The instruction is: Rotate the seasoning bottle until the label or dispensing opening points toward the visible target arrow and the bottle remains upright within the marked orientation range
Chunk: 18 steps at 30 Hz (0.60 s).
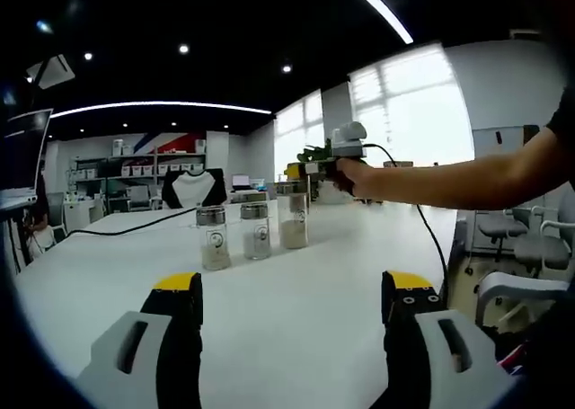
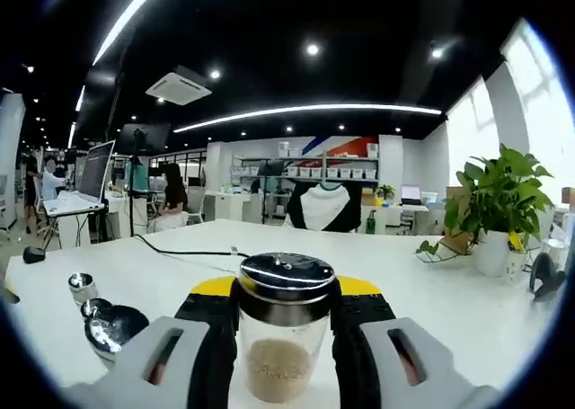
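1. Right gripper (image 2: 286, 337): fingers clamped around the seasoning bottle (image 2: 286, 337) (upright, on the table (image 2: 449, 292)).
2. Left gripper (image 1: 292, 324): fingers spread wide, holding nothing, hovering above the table.
3. Risk: twisting off-axis could tip the bottle; a loose grip lets it slip short of target.

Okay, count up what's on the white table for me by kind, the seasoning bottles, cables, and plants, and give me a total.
Seasoning bottles: 3, namely one, a second, and the third held by the right tool.
Black cables on the table: 1.
Potted plants: 1.
Total: 5.
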### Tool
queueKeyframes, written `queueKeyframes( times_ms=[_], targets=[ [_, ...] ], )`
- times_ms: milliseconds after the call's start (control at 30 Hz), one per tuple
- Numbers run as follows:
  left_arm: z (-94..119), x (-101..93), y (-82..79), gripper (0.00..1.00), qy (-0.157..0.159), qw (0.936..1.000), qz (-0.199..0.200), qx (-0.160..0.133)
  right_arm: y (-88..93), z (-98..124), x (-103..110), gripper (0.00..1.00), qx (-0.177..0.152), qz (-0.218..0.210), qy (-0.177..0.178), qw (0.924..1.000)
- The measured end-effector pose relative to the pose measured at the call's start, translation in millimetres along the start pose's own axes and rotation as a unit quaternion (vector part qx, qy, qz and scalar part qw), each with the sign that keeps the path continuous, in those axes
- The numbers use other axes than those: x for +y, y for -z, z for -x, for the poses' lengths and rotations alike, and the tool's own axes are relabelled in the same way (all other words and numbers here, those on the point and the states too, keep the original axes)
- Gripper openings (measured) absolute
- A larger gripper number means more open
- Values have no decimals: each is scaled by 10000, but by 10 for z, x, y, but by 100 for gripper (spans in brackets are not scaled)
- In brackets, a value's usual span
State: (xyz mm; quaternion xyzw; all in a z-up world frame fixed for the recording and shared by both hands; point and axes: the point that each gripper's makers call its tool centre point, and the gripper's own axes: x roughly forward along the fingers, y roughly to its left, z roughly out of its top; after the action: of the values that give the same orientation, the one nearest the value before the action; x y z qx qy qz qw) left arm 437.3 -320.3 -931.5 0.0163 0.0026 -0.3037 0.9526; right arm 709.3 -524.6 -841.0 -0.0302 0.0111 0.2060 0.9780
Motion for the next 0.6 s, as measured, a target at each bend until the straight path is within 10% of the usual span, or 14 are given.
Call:
queueKeyframes(
  times_ms=[233,600],
  targets=[
    [48,-27,-280,72,-196,9970,-99,-740,41,396,124,37,11,-157,-122,9998],
    [2,-97,-239,73,-161,9974,-21,-709,-126,993,643,37,-373,54,-676,9970]
  ],
)
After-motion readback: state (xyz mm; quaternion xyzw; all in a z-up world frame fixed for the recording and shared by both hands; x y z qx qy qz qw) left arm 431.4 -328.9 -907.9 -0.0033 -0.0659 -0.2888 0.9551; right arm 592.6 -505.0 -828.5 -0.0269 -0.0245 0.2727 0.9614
